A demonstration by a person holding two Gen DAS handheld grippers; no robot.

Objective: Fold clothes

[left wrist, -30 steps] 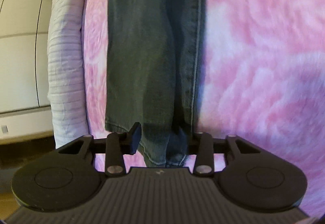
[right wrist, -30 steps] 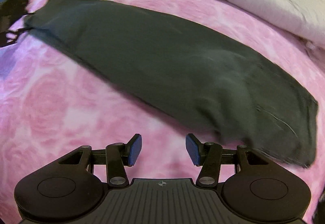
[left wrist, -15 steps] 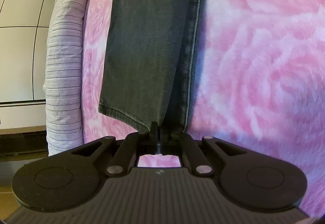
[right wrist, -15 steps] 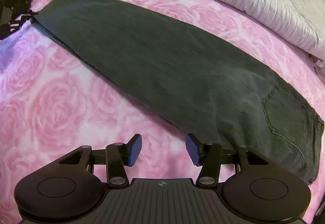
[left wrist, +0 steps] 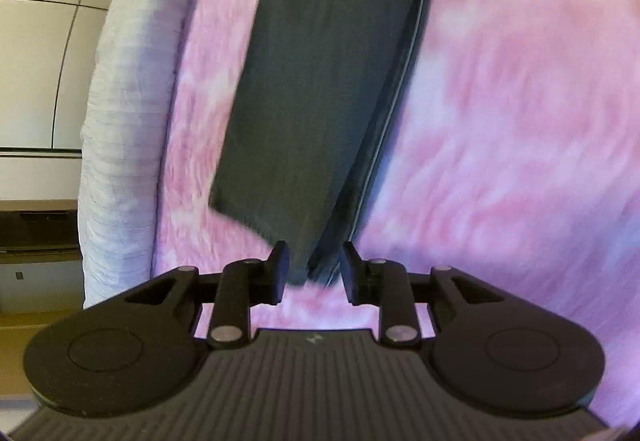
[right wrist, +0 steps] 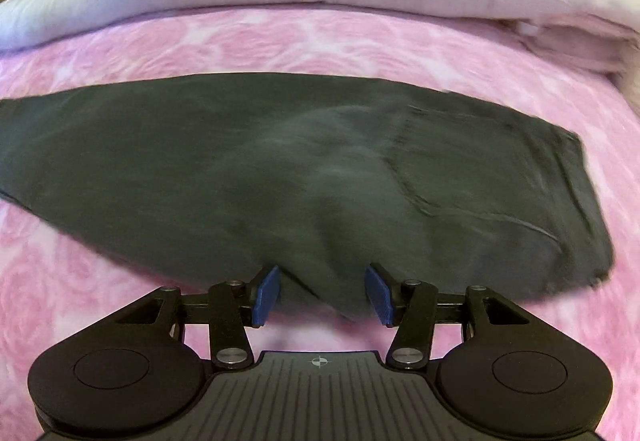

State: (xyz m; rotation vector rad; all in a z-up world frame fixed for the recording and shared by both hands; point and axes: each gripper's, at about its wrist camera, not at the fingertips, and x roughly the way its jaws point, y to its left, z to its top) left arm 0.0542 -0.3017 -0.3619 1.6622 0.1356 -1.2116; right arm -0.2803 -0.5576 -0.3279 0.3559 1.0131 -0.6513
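pink rose blanket [right wrist: 120, 273] covers the bed, with dark jeans [right wrist: 224, 169] lying flat across it. my left gripper [left wrist: 311, 267] is opening, the hem between its pads but unpressed. my right gripper [right wrist: 322, 295] stands released, straddling the jeans' near edge.

- The left gripper [left wrist: 311, 268] is all matte black: two short paddle fingers on slim linkage arms, each arm pinned with a silver round-headed screw.
- Its base is a ribbed dark-grey plate flanked by two round black housings with recessed discs.
- The right gripper [right wrist: 322, 295] has the same black frame, but its pads [right wrist: 267, 295] are blue.
- A small crosshair mark sits on its ribbed plate.
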